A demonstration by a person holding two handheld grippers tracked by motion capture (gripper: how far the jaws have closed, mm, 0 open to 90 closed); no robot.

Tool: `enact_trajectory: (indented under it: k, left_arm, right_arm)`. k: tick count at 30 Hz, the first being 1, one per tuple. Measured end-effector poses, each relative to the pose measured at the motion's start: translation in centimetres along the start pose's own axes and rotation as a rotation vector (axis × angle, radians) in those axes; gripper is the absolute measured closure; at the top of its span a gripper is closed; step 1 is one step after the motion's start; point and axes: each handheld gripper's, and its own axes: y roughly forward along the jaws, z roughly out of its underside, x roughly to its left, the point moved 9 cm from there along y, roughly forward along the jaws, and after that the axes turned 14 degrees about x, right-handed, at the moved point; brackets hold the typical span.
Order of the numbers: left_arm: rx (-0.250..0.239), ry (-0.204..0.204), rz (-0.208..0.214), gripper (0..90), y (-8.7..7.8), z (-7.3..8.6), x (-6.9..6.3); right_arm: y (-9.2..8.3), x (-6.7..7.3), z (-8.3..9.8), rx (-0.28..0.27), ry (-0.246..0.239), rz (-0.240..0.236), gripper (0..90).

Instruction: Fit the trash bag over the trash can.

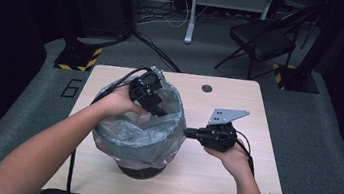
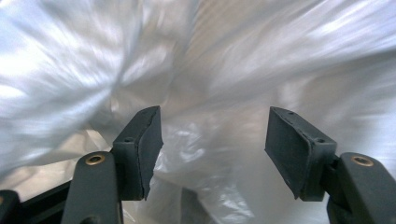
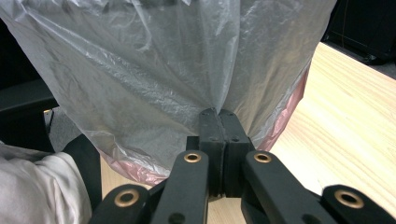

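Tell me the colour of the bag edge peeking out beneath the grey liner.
Pink: a second bag shows under the translucent grey liner, clearest in the right gripper view.

A bin (image 1: 142,170) lined with a plastic bag (image 1: 129,137) stands on the worktop (image 1: 229,180), left of its middle. The left tongs (image 1: 158,106) reach down inside the bag's mouth from the far side. The right tongs (image 1: 186,132) lie just right of the bin, touching the bag's outer skirt. A folding chair (image 1: 263,38) stands on the floor beyond the worktop.

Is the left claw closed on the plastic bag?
No, the left claw stands open inside the grey plastic bag, its pads apart with no film pinched between them.
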Motion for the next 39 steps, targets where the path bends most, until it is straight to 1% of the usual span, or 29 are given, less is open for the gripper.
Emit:
enact_trajectory:
  k: [1,3,6,7,8,9,10,11,12,14,15,17,20,22,24,25,27,29,30,31,32,33,35,37,39]
  left_arm:
    - [-0.016,0.012,0.011,35.5,-0.4,-0.1,-0.5]
    - [-0.043,0.05,0.022,35.8,-1.0,-0.1,-1.7]
    - [-0.053,0.112,0.037,36.6,-1.2,0.2,-3.3]
    - [-0.052,0.118,0.047,36.9,-1.1,0.2,-3.6]
    - [-0.048,0.12,0.065,36.8,-0.9,0.3,-3.9]
    - [-0.043,0.123,0.073,37.1,-0.7,0.4,-4.1]
    - [-0.025,0.133,0.076,37.1,-0.2,0.5,-4.4]
    - [-0.018,0.137,0.084,37.3,0.2,0.6,-4.6]
    - [0.002,0.154,0.097,37.3,0.6,0.7,-4.9]
    - [0.029,0.184,0.094,37.8,1.2,0.9,-5.3]
    - [0.036,0.191,0.091,38.5,1.3,0.9,-5.3]
    - [0.036,0.185,0.114,38.7,1.6,1.0,-5.3]
    - [0.042,0.159,0.152,38.1,2.0,1.5,-5.2]
    - [0.065,0.163,0.156,37.7,2.3,1.7,-5.2]
    - [0.08,0.164,0.144,37.9,2.5,1.8,-5.2]
    - [0.087,0.158,0.142,37.9,2.6,1.8,-5.1]
    - [0.125,0.14,0.134,37.6,3.0,2.2,-4.8]
    - [0.147,0.126,0.134,37.3,3.1,2.5,-4.6]
    - [0.149,0.124,0.128,37.1,3.1,2.5,-4.4]
    - [0.159,0.128,0.107,37.3,2.9,2.7,-4.1]
    - [0.159,0.129,0.08,37.5,2.6,2.7,-3.8]
    - [0.149,0.127,0.064,37.6,2.2,2.6,-3.5]
    - [0.087,0.105,0.035,37.5,0.6,2.1,-2.8]
    - [0.043,0.078,0.003,37.0,-0.6,1.7,-1.9]
    - [0.016,0.037,-0.024,35.8,-1.2,1.4,-0.8]
  right_arm:
    - [0.0,0.0,0.0,-0.001,0.001,0.0,89.4]
    - [-0.1,-0.1,0.0,-0.005,0.003,0.003,89.4]
    - [-0.1,-0.2,-0.1,-0.014,0.009,0.005,89.4]
    - [-0.1,-0.3,-0.1,-0.016,0.014,0.006,89.4]
    - [-0.1,-0.3,-0.1,-0.017,0.015,0.008,89.4]
    - [-0.1,-0.3,-0.2,-0.018,0.013,0.01,89.5]
    - [-0.1,-0.3,-0.2,-0.019,0.013,0.012,89.5]
    - [-0.1,-0.3,-0.2,-0.02,0.013,0.014,89.5]
    - [-0.1,-0.3,-0.2,-0.02,0.018,0.015,89.6]
    - [-0.2,-0.5,-0.2,-0.024,0.018,0.023,89.7]
    - [-0.2,-0.6,-0.1,-0.027,0.024,0.022,89.6]
    - [-0.3,-0.7,-0.1,-0.032,0.025,0.023,89.7]
    - [-0.5,-0.8,-0.1,-0.04,0.029,0.024,89.7]
    - [-0.6,-0.9,-0.1,-0.042,0.028,0.027,89.7]
    - [-0.6,-0.9,-0.1,-0.043,0.03,0.028,89.7]
    - [-0.6,-0.9,-0.1,-0.043,0.03,0.029,89.7]
    - [-0.6,-0.9,-0.1,-0.042,0.029,0.03,89.7]
    - [-0.6,-0.9,-0.1,-0.041,0.028,0.031,89.7]
    - [-0.6,-0.9,-0.1,-0.04,0.027,0.031,89.7]
    - [-0.6,-0.9,-0.1,-0.039,0.025,0.032,89.7]
    - [-0.6,-0.9,-0.1,-0.038,0.025,0.033,89.7]
    - [-0.6,-0.9,0.0,-0.036,0.026,0.033,89.6]
    - [-0.6,-0.9,0.0,-0.032,0.026,0.031,89.2]
    - [-0.5,-0.9,0.0,-0.029,0.027,0.03,88.5]
    - [-0.4,-0.9,0.0,-0.024,0.024,0.03,88.6]
